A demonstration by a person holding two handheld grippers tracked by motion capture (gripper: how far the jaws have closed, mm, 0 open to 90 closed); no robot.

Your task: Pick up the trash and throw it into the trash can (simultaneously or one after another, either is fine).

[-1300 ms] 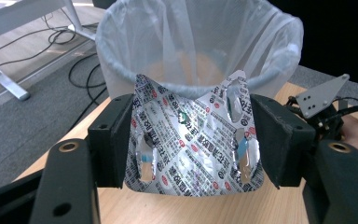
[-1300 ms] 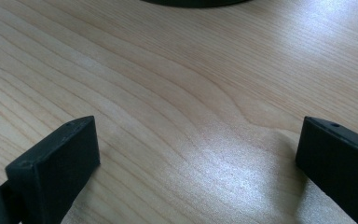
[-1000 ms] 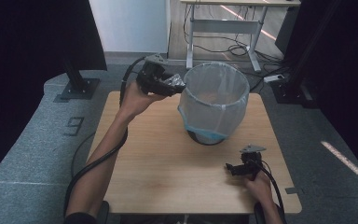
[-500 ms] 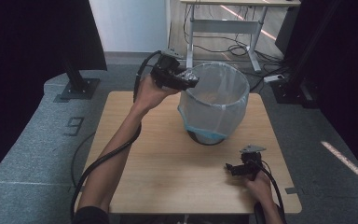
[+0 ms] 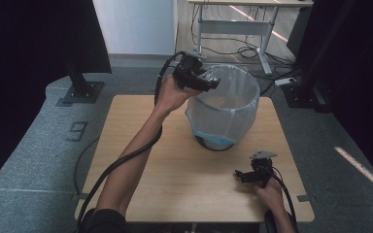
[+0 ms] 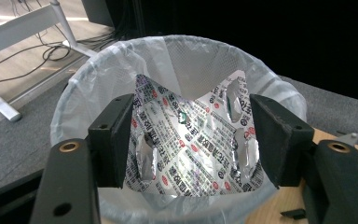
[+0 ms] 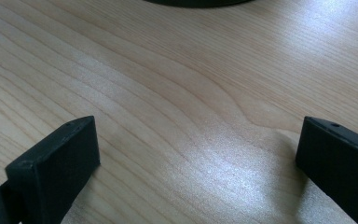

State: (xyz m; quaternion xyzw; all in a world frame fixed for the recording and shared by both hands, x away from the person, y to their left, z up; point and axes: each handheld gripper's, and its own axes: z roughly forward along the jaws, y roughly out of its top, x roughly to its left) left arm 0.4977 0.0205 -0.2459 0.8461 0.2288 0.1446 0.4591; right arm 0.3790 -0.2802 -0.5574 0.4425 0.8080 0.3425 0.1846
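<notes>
Left gripper (image 5: 212, 82) up at the far rim of the bin (image 5: 246, 81), jaws clamped on a foil blister pack (image 6: 193, 140) by its two side edges (pack bowed a little between the pads, so the grip looks firm). Seen in the left gripper view: pack directly over the mouth of the bin, white bag liner (image 6: 93, 88) all around and behind it, long axis running away from the gripper toward the far wall of the liner, printed foil side facing the camera. So nothing left to reach for here; pack already above the opening, bin straight underneath. Judged next step: only a release, and a fall inside the liner rather than onto the rim.

Right gripper (image 5: 246, 174) low over the near right part of the table (image 5: 141, 194), jaws standing wide apart with only bare wood (image 7: 177, 102) between them, holding nothing. Well apart from the bin, so the left hand clearly the nearer one and the one doing the work.

Compared with the earlier high views: left hand carried from the left side of the bin, across and farther away, to its far rim. Right hand in the same spot as before. Bin unmoved on the table.
</notes>
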